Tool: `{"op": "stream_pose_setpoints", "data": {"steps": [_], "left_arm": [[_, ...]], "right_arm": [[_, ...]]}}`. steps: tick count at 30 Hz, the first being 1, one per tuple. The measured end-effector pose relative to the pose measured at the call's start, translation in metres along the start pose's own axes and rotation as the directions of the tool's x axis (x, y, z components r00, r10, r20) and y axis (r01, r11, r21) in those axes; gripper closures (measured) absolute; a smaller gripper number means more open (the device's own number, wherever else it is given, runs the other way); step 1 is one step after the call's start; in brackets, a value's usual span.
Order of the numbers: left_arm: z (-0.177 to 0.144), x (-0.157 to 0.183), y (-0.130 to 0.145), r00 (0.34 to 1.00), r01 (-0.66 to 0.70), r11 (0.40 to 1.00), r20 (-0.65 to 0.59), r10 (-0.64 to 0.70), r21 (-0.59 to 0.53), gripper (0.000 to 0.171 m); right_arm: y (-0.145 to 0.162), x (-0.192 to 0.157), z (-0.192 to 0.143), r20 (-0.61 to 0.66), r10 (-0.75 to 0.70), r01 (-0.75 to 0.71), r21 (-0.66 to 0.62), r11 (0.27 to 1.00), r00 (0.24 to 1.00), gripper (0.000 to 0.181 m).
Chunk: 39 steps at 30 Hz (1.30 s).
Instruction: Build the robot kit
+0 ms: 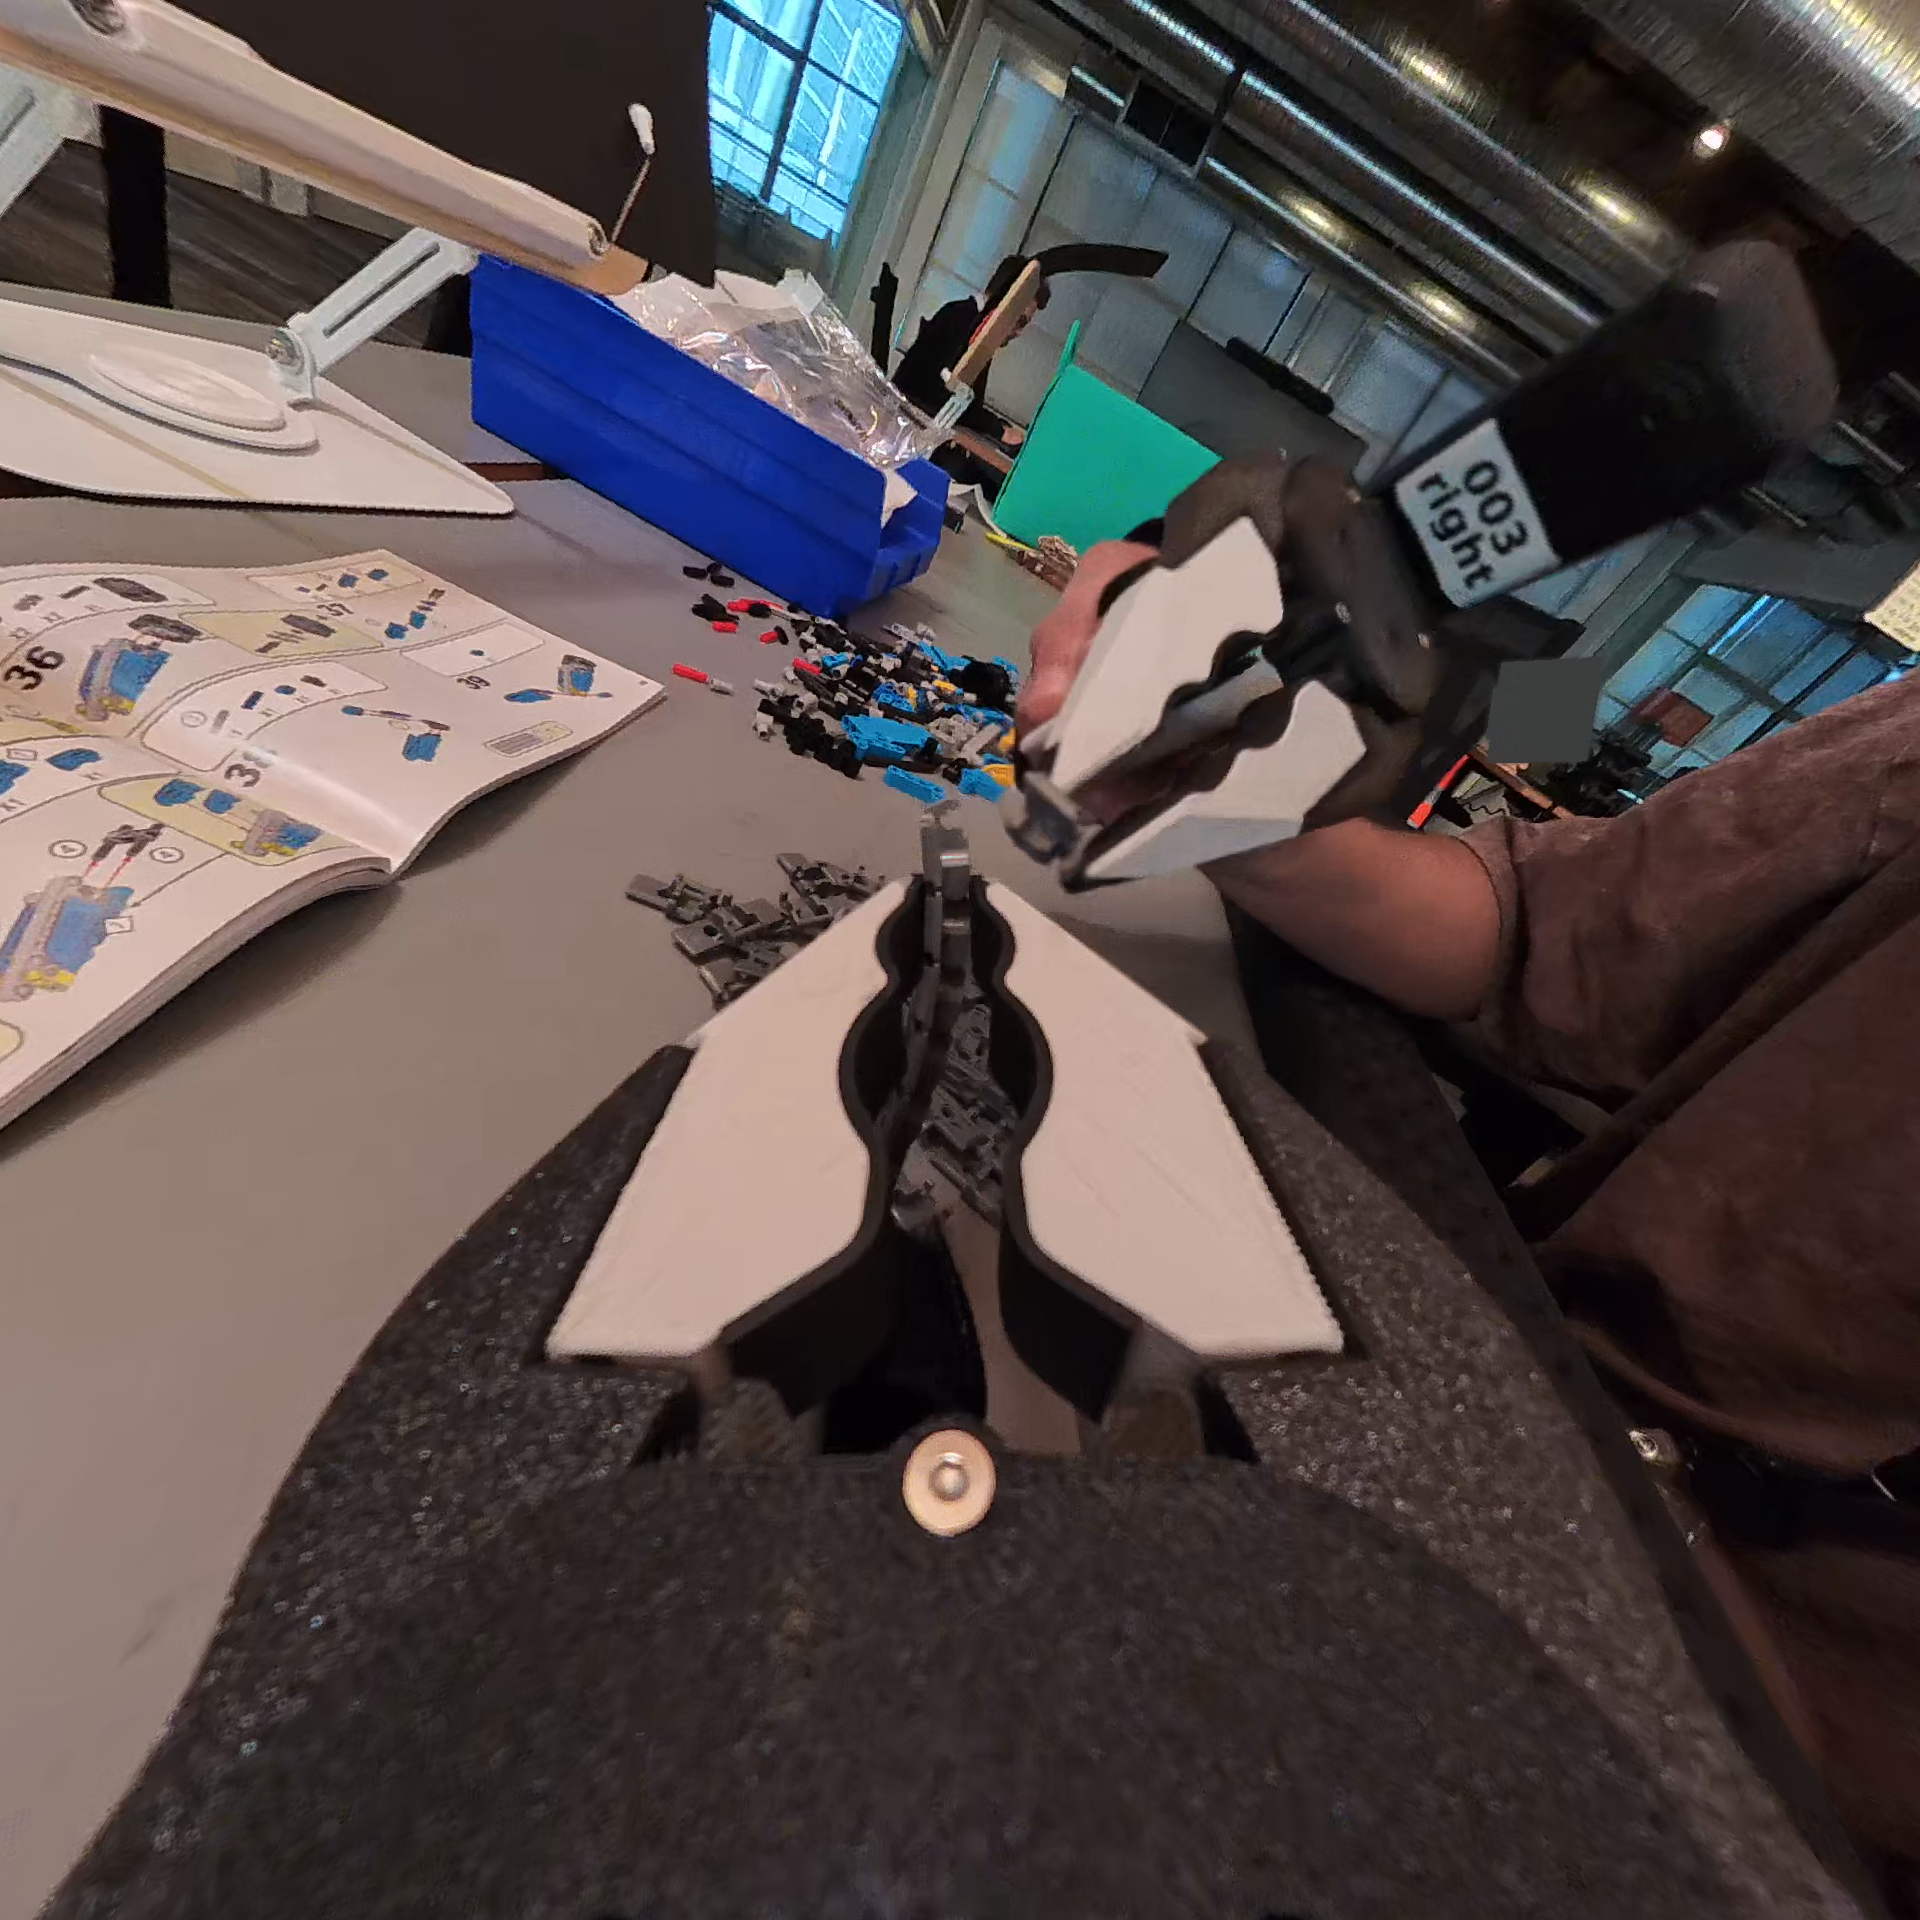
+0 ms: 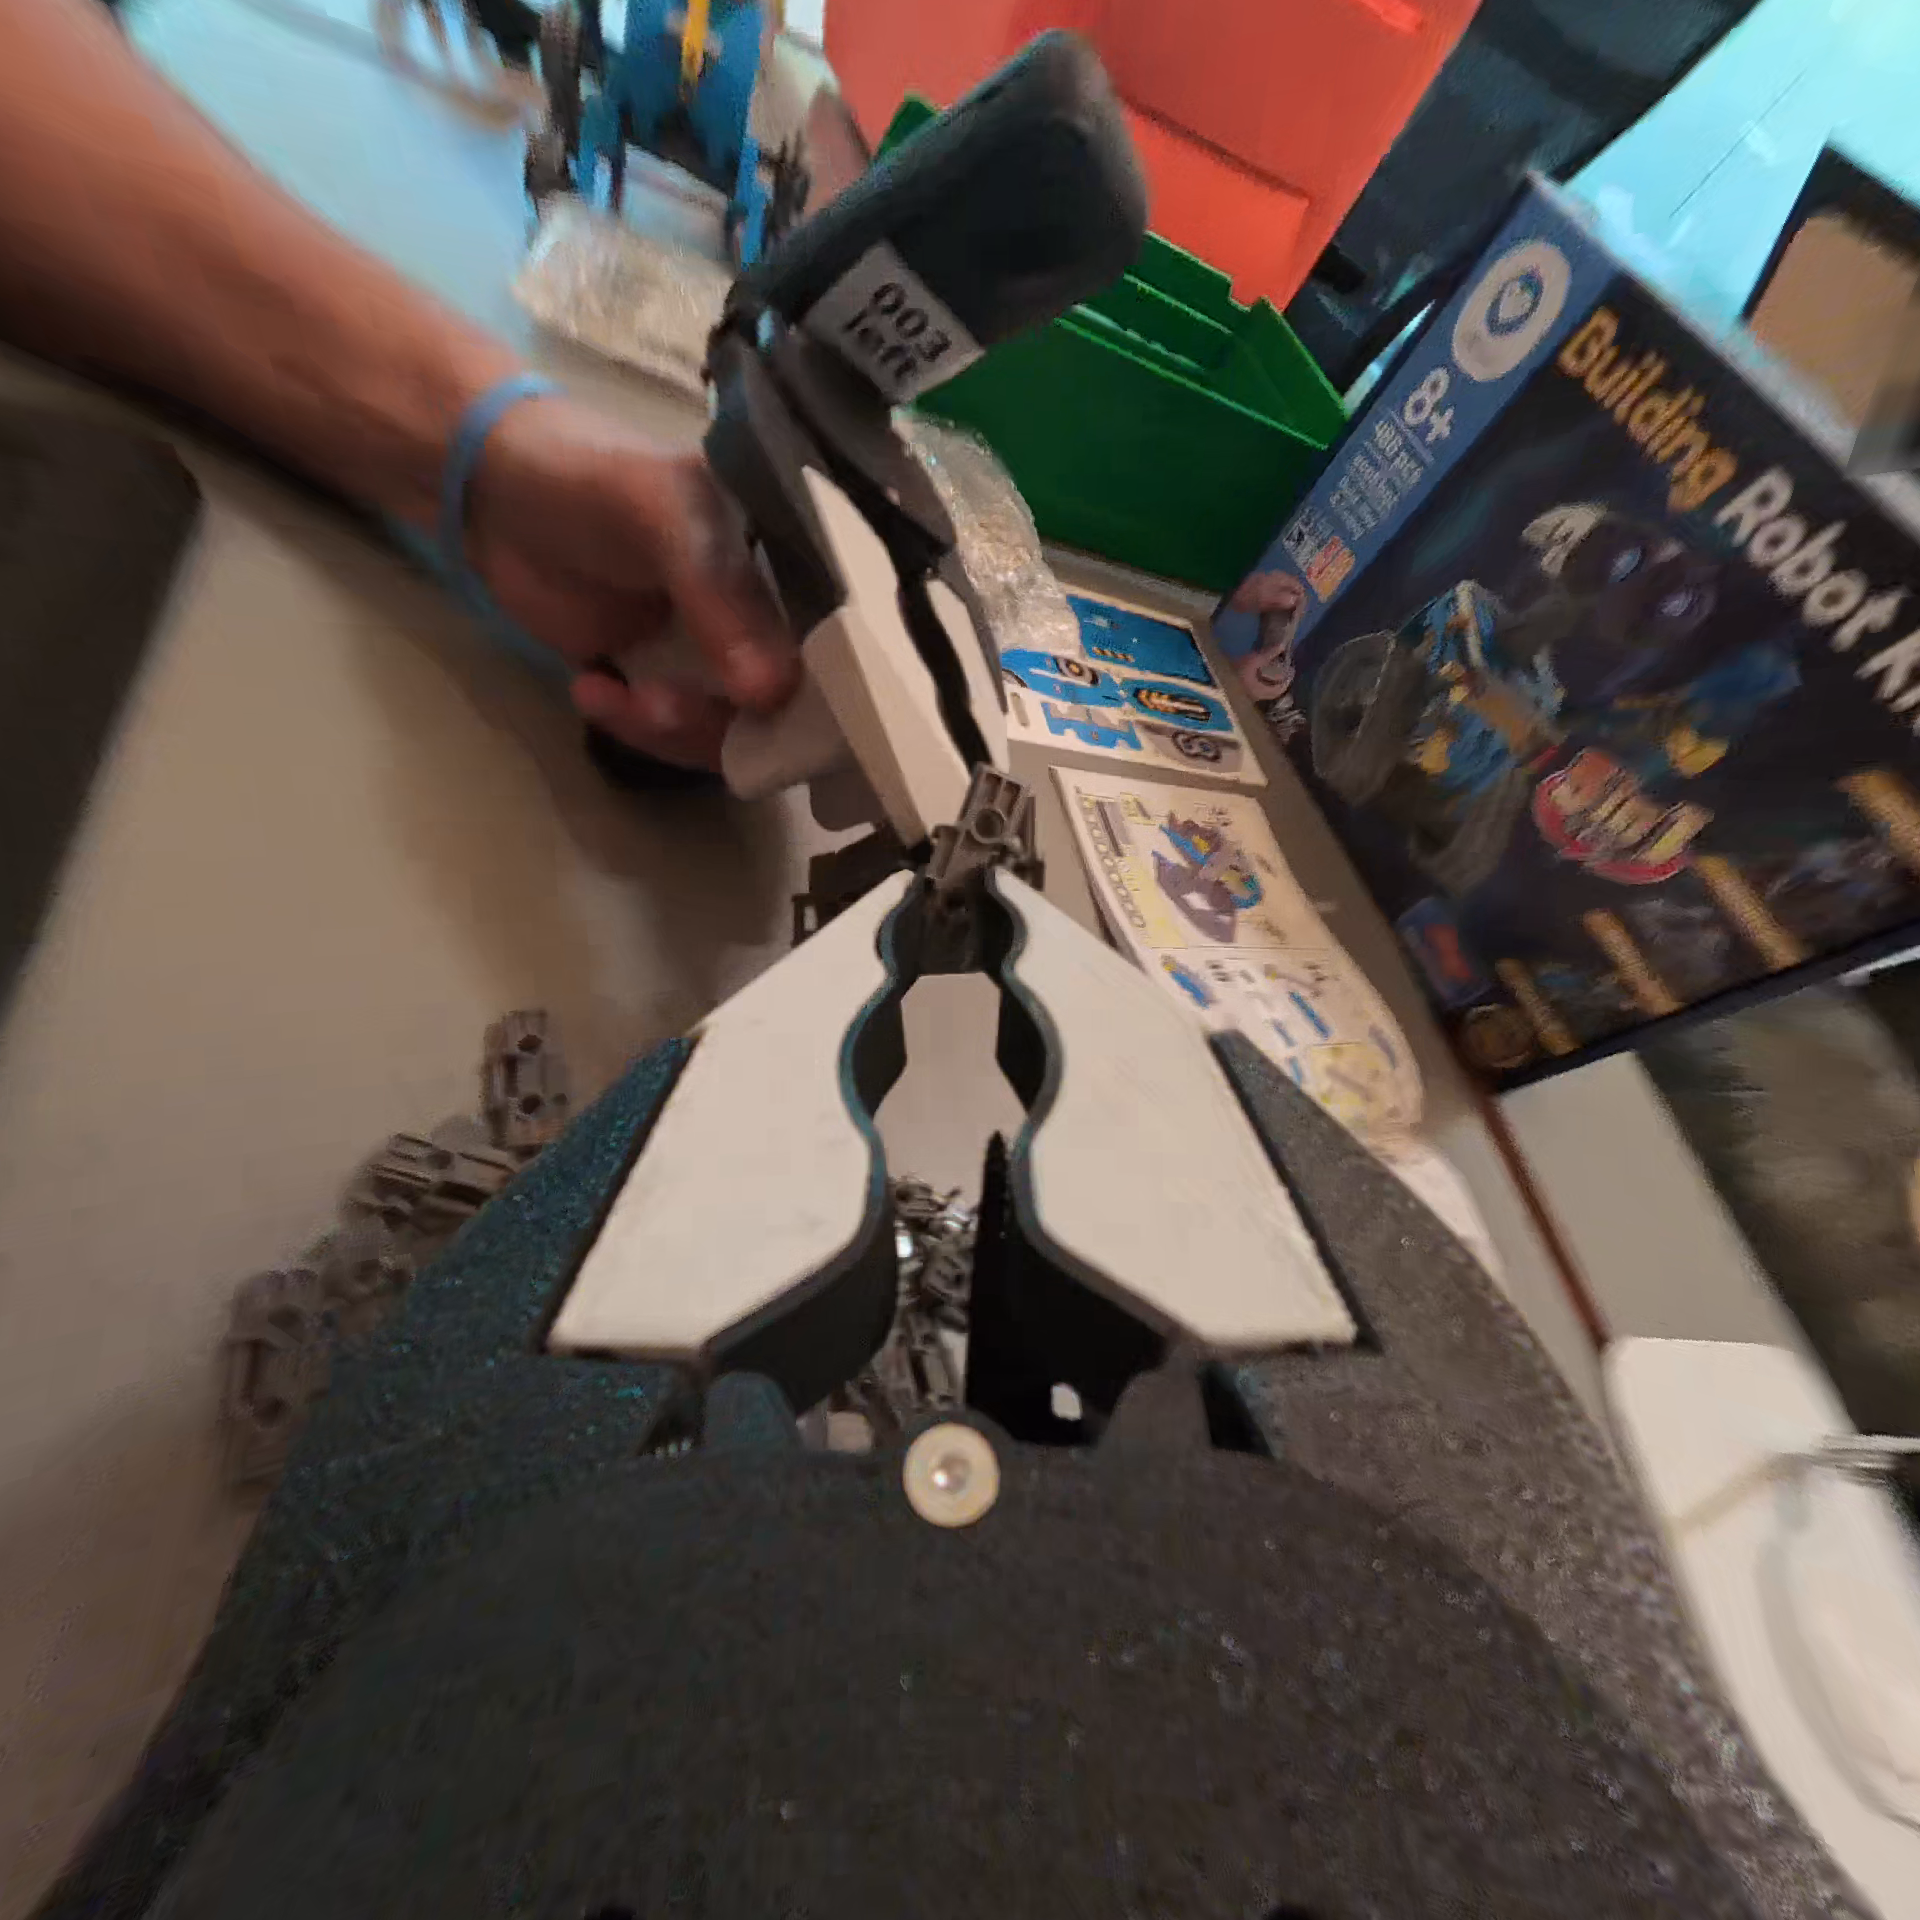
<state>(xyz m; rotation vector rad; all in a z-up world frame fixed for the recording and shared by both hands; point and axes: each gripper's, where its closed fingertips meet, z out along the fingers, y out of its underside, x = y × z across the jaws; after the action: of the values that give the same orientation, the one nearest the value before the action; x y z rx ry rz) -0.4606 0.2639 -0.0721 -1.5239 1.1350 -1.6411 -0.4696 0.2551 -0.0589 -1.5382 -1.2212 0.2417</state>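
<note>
One grey connector piece (image 1: 945,862) pinched at tips of left gripper (image 1: 943,883), second grey piece (image 2: 982,831) clamped in right gripper (image 2: 961,883), both above grey table (image 1: 312,1143), one loose grey pile (image 1: 748,914) beneath, one open instruction booklet (image 1: 260,727), one blue bin (image 1: 675,436), one mixed blue-black parts heap (image 1: 894,707).

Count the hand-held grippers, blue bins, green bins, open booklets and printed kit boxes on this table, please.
Grippers: 2, the left gripper and the right gripper, each shut on a grey piece
Blue bin: 1
Green bin: 1
Open booklet: 1
Kit box: 1
Total: 6
</note>
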Motion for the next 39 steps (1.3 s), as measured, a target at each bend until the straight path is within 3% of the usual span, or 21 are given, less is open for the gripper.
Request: {"op": "stream_pose_setpoints", "data": {"steps": [2, 4, 10, 13, 19, 24, 28, 31, 33, 39], "left_arm": [[0.001, 0.003, 0.002, 1.0, -0.017, 1.0, -0.01, 0.017, -0.013, 0.165], [0.0, 0.004, 0.003, 0.999, -0.047, 0.999, -0.011, 0.046, -0.024, 0.164], [0.003, 0.014, 0.015, 0.982, -0.19, 0.976, -0.036, 0.187, -0.104, 0.164], [0.004, 0.013, 0.02, 0.972, -0.233, 0.961, -0.02, 0.233, -0.146, 0.165], [0.005, 0.002, 0.02, 0.988, -0.145, 0.977, 0.022, 0.151, -0.154, 0.165], [0.003, -0.001, 0.018, 0.995, -0.092, 0.986, 0.019, 0.095, -0.137, 0.165], [0.003, 0.004, 0.02, 0.997, -0.071, 0.986, -0.024, 0.068, -0.148, 0.165], [0.002, 0.011, 0.025, 0.996, -0.053, 0.983, -0.078, 0.04, -0.175, 0.164], [0.002, 0.014, 0.028, 0.995, -0.051, 0.98, -0.099, 0.033, -0.194, 0.164], [0.002, 0.013, 0.03, 0.995, -0.021, 0.977, -0.101, 0.0, -0.214, 0.165]], "right_arm": [[0.005, 0.0, 0.005, -0.04, -0.105, 0.102, -0.074, 0.992, 0.994, 0.171], [0.005, -0.002, 0.006, -0.021, -0.107, 0.105, -0.074, 0.992, 0.994, 0.171], [0.007, -0.015, -0.004, 0.246, 0.135, -0.125, -0.055, 0.991, 0.96, 0.171], [0.011, -0.019, -0.005, 0.284, 0.152, -0.145, -0.044, 0.988, 0.947, 0.17], [0.019, -0.012, 0.003, 0.147, 0.007, 0.001, -0.057, 0.998, 0.989, 0.171], [0.019, -0.009, 0.006, 0.099, -0.002, 0.009, -0.062, 0.998, 0.995, 0.171], [0.016, -0.012, 0.004, 0.186, 0.129, -0.128, -0.021, 0.992, 0.974, 0.17], [0.013, -0.02, 0.0, 0.334, 0.293, -0.299, -0.033, 0.954, 0.896, 0.171], [0.013, -0.023, -0.001, 0.375, 0.321, -0.33, -0.043, 0.943, 0.87, 0.171], [0.023, -0.021, 0.004, 0.34, 0.335, -0.323, -0.093, 0.942, 0.879, 0.16]]}}
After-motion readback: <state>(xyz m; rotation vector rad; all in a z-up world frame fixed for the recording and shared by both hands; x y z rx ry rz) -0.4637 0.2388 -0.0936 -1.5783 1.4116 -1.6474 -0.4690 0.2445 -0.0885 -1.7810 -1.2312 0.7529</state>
